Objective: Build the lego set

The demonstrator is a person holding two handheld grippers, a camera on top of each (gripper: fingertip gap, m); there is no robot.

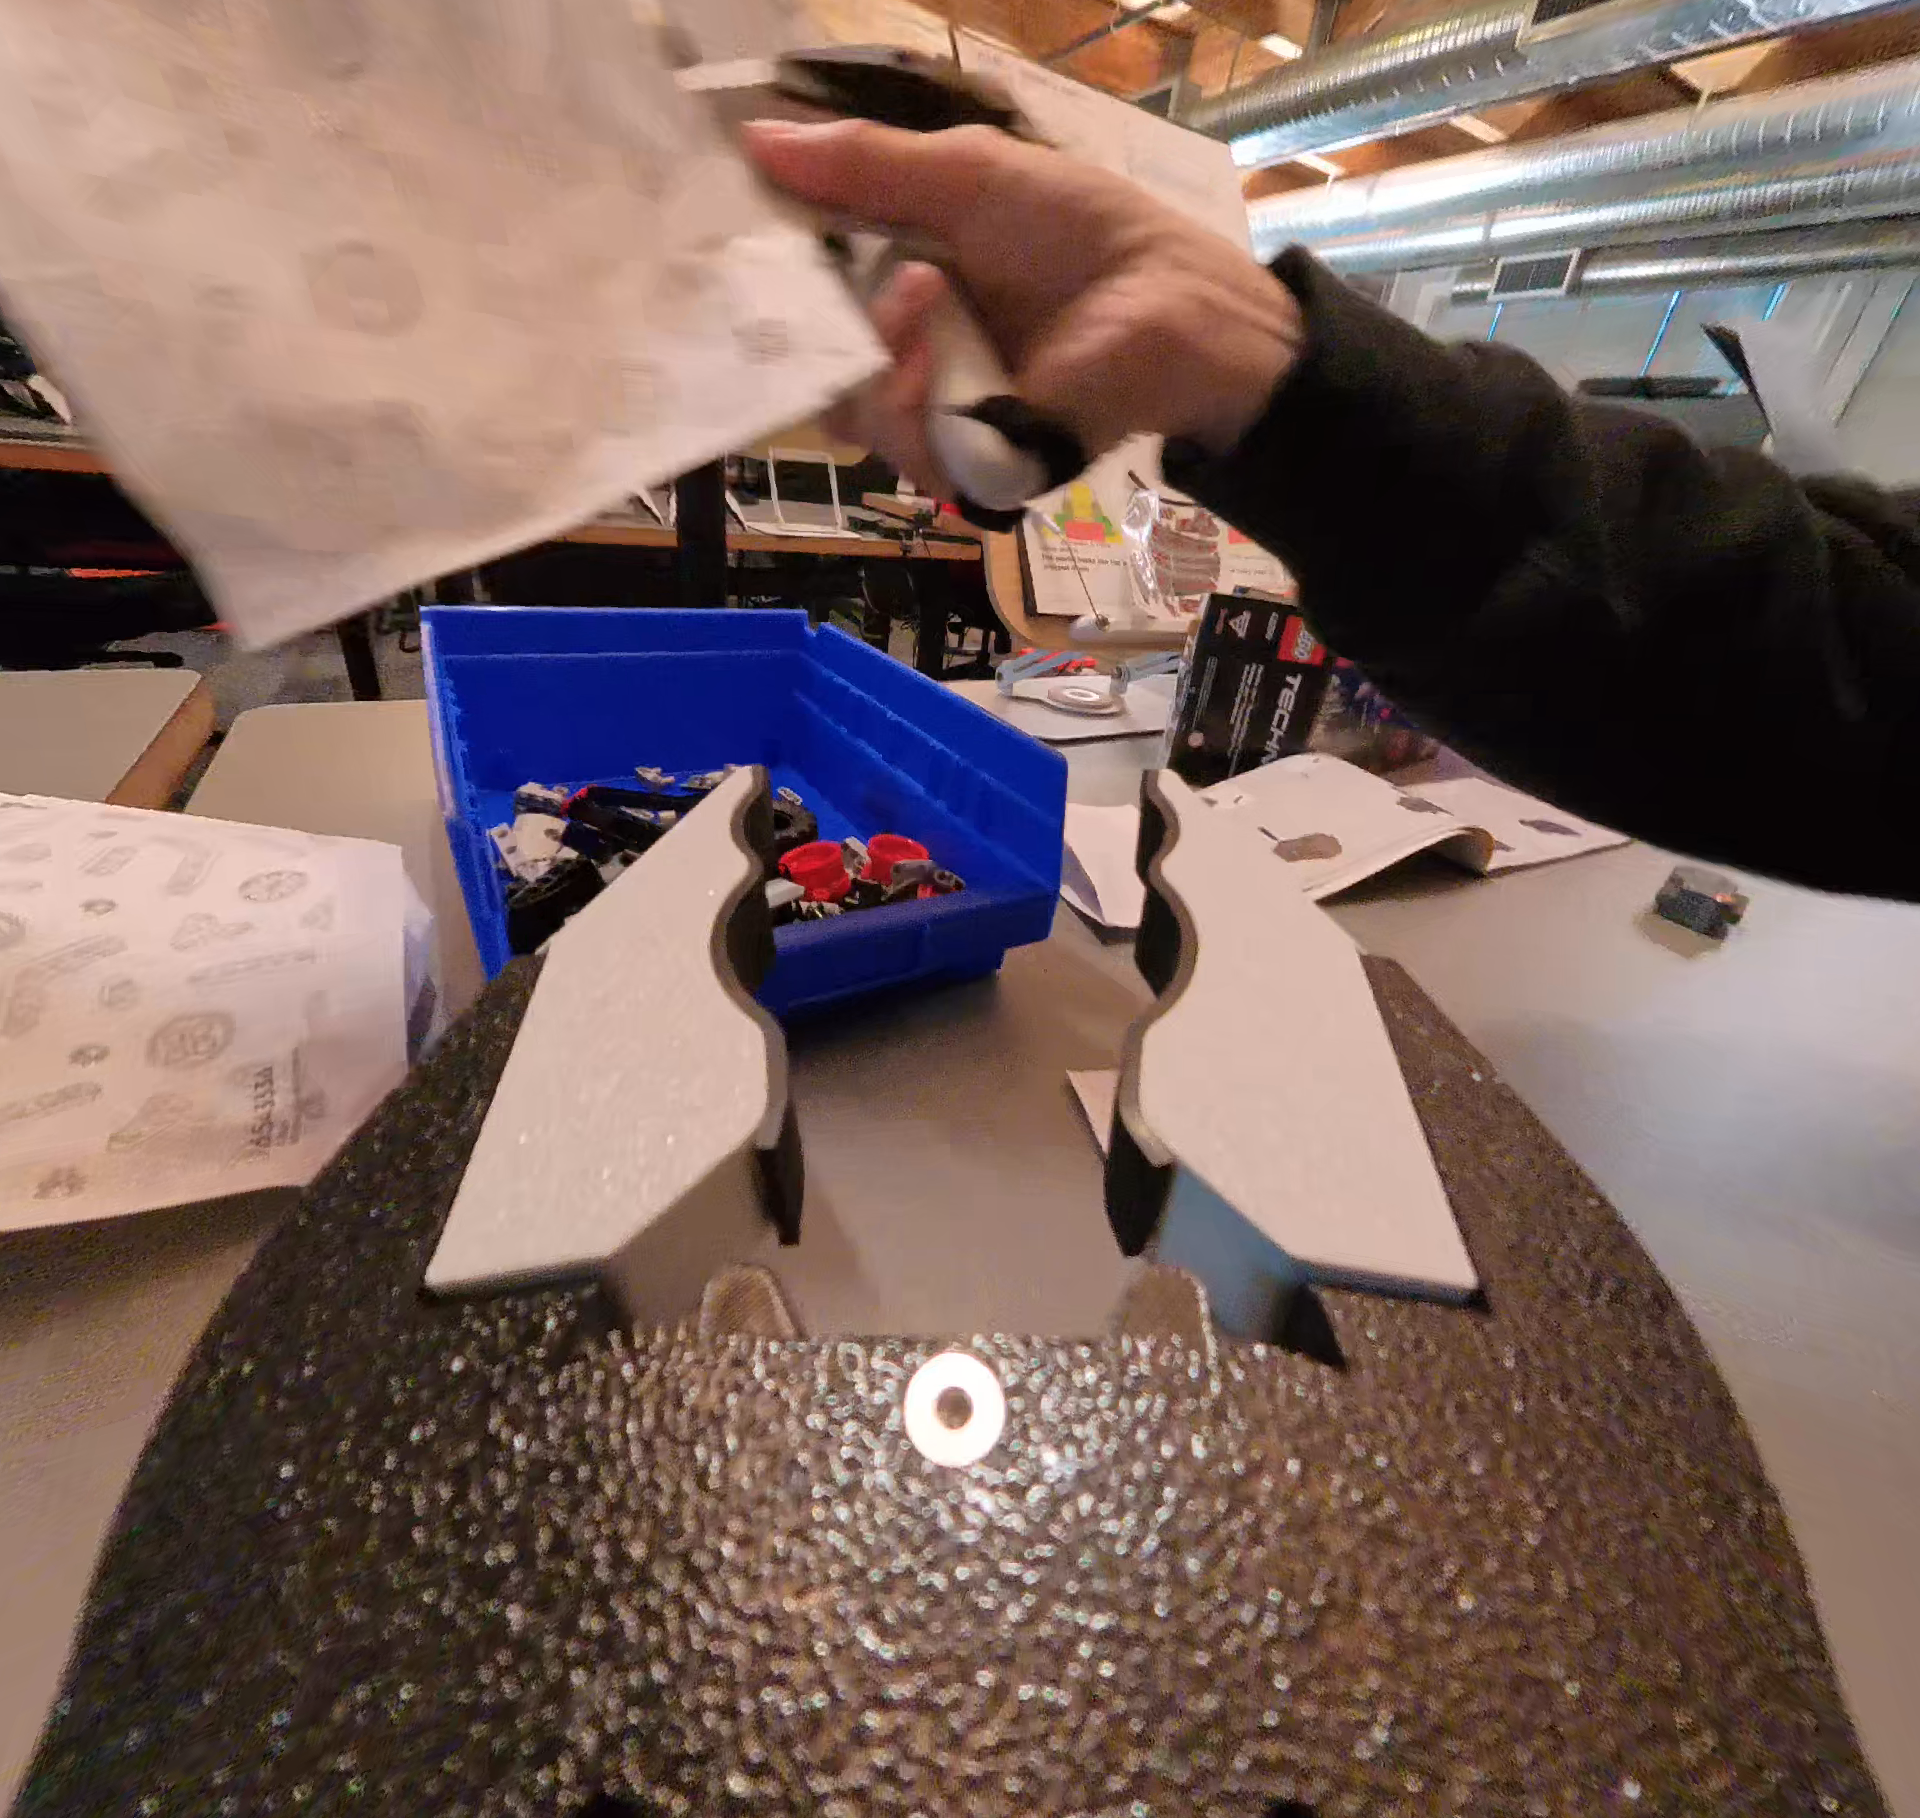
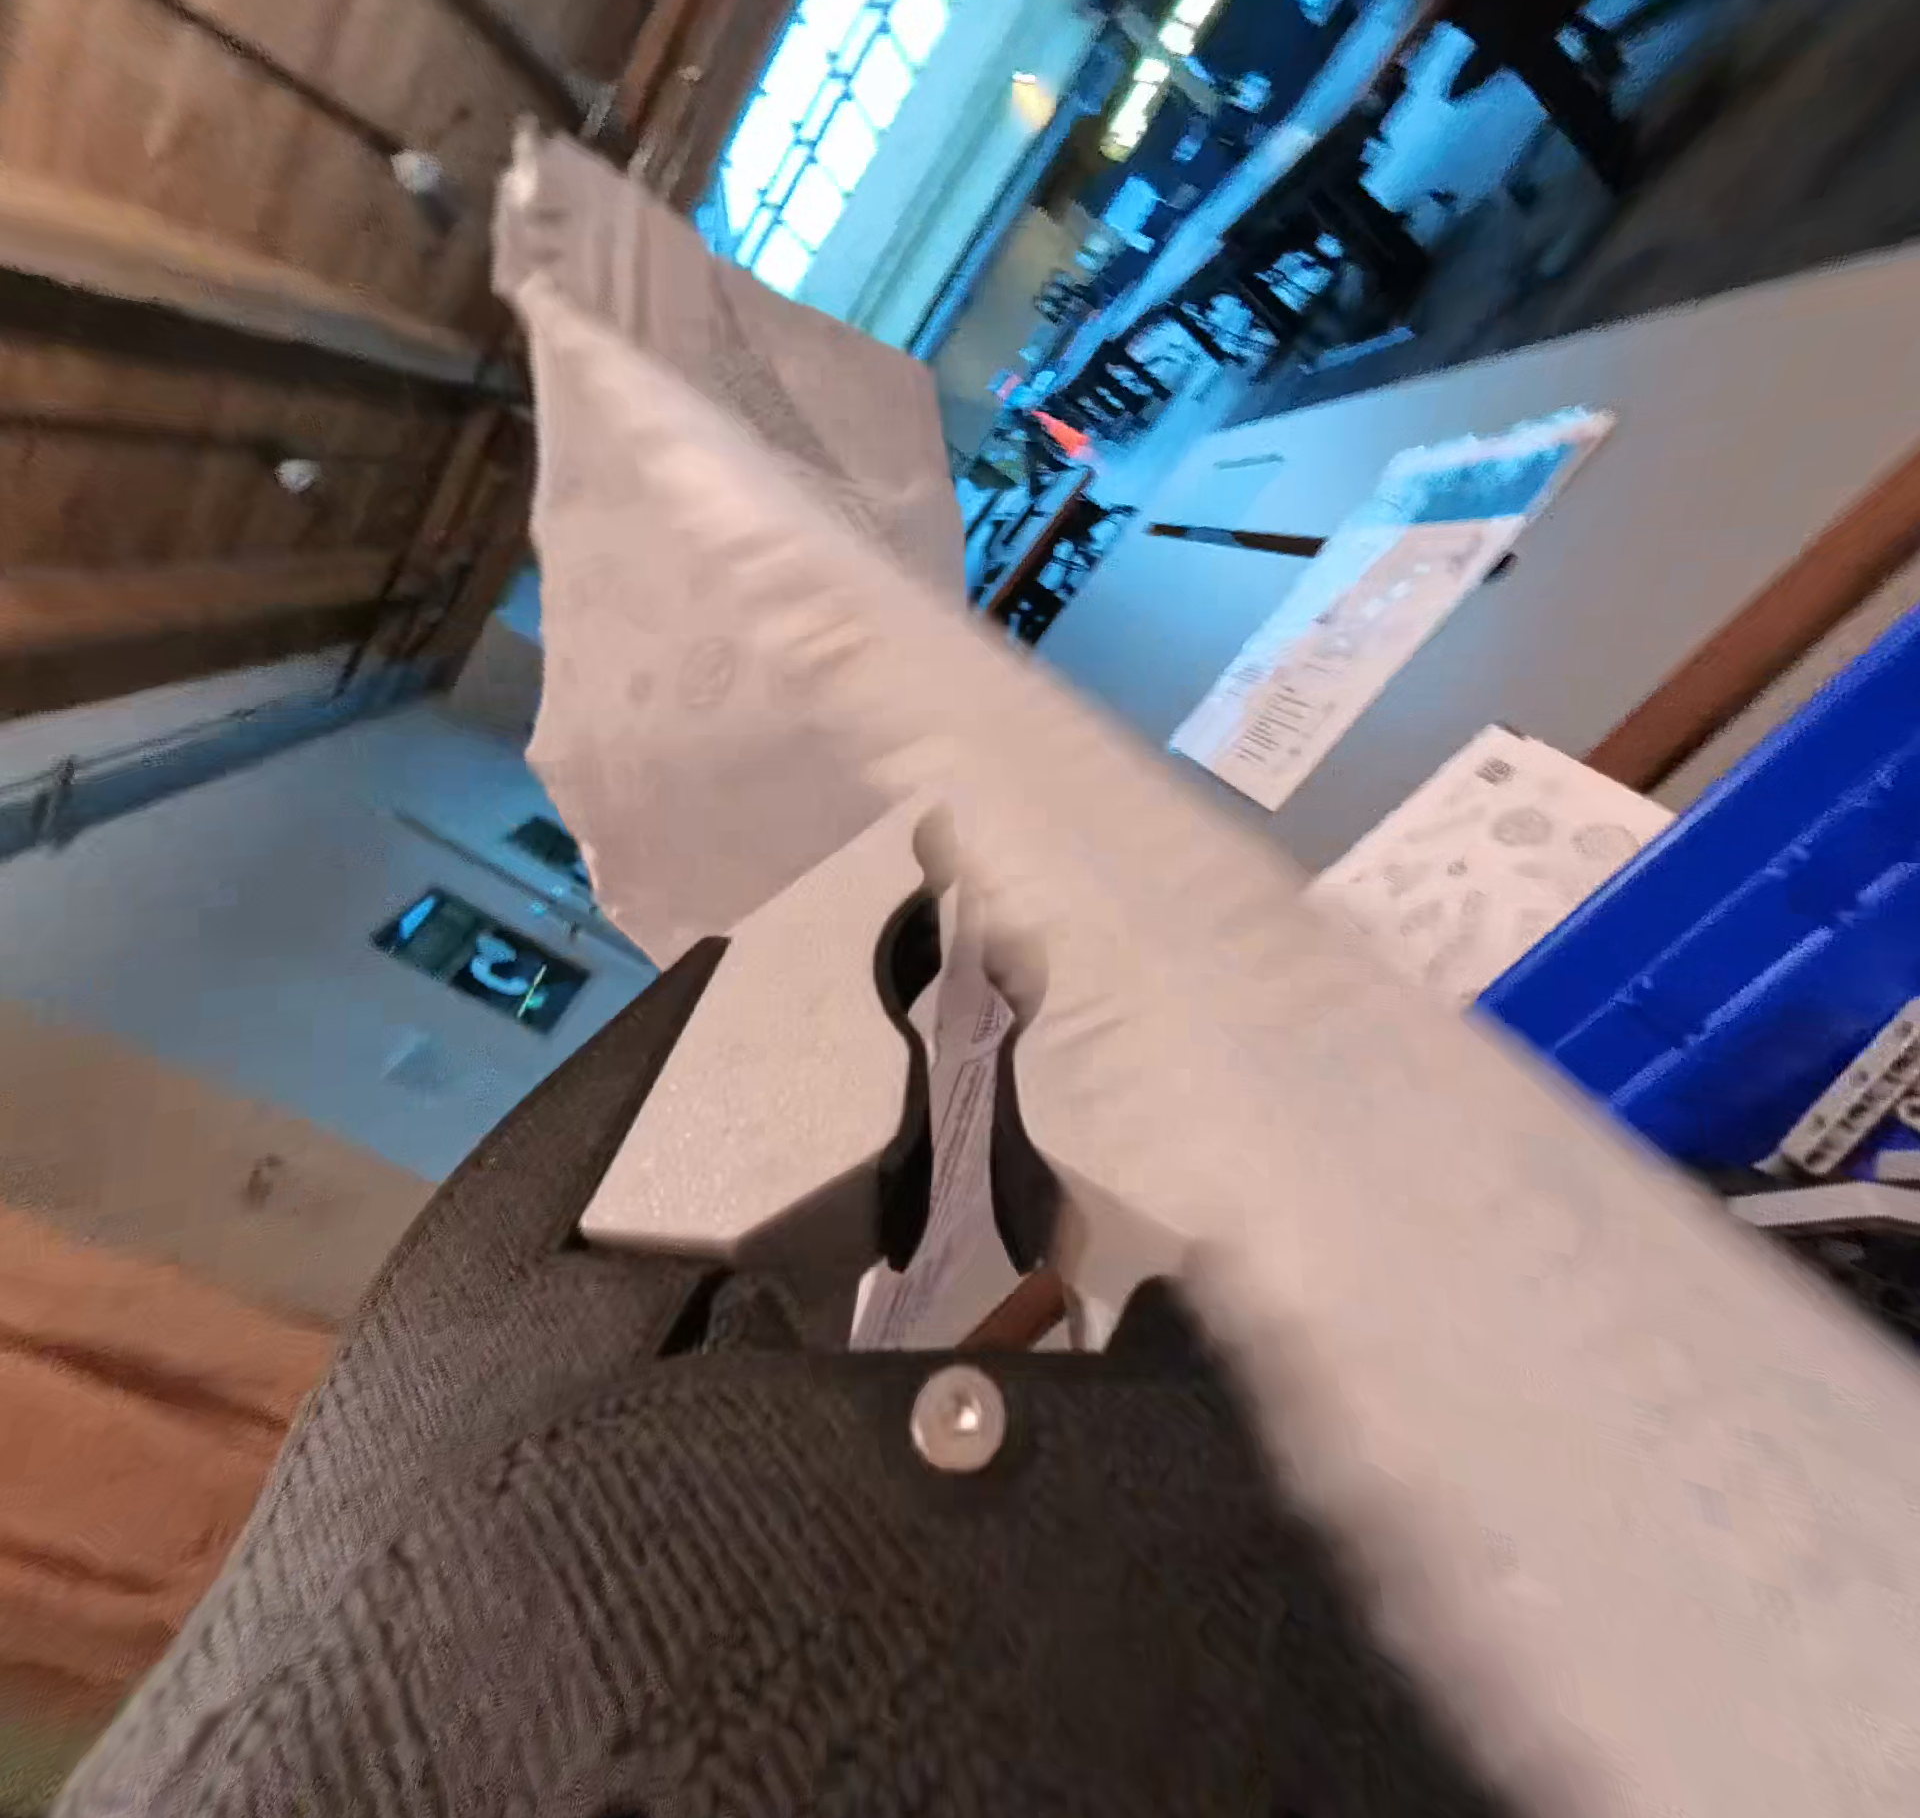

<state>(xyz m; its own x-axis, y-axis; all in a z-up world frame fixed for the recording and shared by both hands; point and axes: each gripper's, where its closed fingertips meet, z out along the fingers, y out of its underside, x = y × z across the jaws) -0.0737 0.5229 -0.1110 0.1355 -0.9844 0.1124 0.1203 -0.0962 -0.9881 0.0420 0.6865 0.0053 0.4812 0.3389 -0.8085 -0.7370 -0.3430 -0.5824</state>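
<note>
Your left gripper point(image 1: 951, 895) hovers low over the grey table point(image 1: 1662, 1093) with its jaws spread wide and nothing between them. Straight ahead of it sits the blue bin point(image 1: 935, 781), and the loose lego pieces point(image 1: 727, 854) lie in the bottom of that bin: black, grey and white parts with two red round ones among them. One more small dark piece point(image 1: 1699, 901) lies alone on the table, well off to the right of the bin.

Your right gripper point(image 2: 951, 1020) is clamped on a white paper bag point(image 2: 748, 625), with the bag's edge pinched between the two fingers. From the left wrist view you can see that same bag point(image 1: 364, 262) raised high above the bin, tilted, with your right hand point(image 1: 1039, 293) and dark sleeve point(image 1: 1558, 573) reaching across behind it (both pictures are blurred around the bag, so I cannot tell whether anything is inside it).

A second white paper bag point(image 1: 177, 999), printed with faint outlines of parts, lies flat on the table just left of the bin. To the right of the bin an open booklet point(image 1: 1382, 823) lies on the table, and behind it stands a black box point(image 1: 1247, 688). From the right wrist view the bin's blue wall point(image 2: 1714, 958) sits at the lower right, beside the flat bag point(image 2: 1475, 854).
</note>
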